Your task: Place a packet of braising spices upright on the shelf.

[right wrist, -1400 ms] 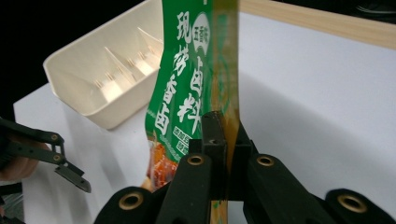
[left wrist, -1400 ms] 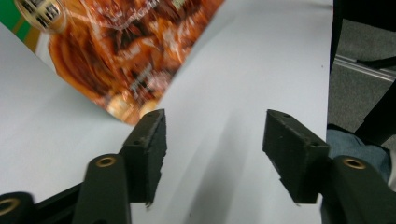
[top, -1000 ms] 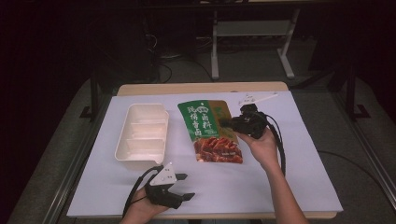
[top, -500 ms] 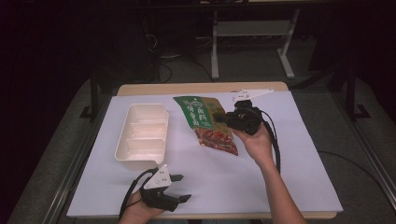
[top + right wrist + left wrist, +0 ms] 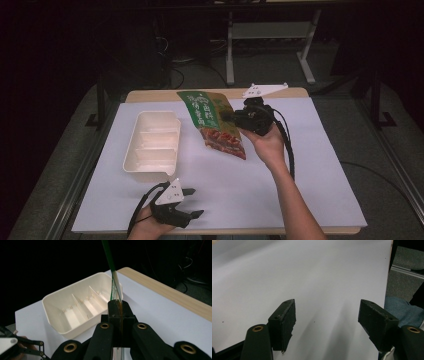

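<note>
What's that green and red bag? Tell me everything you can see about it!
The snack bag is a flat, shiny pouch, plastic by its look: green on top with pale lettering, reddish-brown food pictured below. It hangs tilted above the white table cover, lifted clear of it. The right gripper is shut on its edge, seen edge-on in the right gripper view. It floats just right of the cream tray, not touching it.
</note>
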A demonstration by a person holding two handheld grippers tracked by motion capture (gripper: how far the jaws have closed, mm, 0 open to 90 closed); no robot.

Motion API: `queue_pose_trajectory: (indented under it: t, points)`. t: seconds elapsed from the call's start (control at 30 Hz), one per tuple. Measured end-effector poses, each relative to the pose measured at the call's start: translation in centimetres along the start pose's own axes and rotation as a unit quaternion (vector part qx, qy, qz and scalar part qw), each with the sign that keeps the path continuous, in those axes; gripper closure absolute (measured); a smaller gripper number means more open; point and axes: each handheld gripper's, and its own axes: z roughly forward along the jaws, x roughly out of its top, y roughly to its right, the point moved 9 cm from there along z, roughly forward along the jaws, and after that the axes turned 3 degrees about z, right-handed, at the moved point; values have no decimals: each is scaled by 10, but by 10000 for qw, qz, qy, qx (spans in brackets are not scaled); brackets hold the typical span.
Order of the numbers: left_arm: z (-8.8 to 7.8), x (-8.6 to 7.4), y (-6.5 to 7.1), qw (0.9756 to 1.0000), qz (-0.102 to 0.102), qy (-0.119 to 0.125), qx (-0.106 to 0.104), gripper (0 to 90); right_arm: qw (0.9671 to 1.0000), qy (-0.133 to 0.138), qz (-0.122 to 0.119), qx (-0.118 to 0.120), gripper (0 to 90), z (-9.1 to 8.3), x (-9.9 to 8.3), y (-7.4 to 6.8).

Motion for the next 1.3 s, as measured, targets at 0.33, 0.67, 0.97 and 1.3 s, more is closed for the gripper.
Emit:
queue_pose_trajectory:
  t: [0.33,0.67,0.97,1.3]
  points:
    - [-1,0,0,10000,7,15,-7,287,9998,84,-82,144,896,14,21,-11]
    - [-3,-1,-2,10000,44,44,-25,282,9989,130,-249,375,896,38,42,-30]
    - [0,-2,-3,10000,-15,17,-49,280,9977,212,-364,526,896,62,59,-43]
    - [-1,-3,-4,10000,0,20,-59,280,9967,216,-415,667,896,90,63,-50]
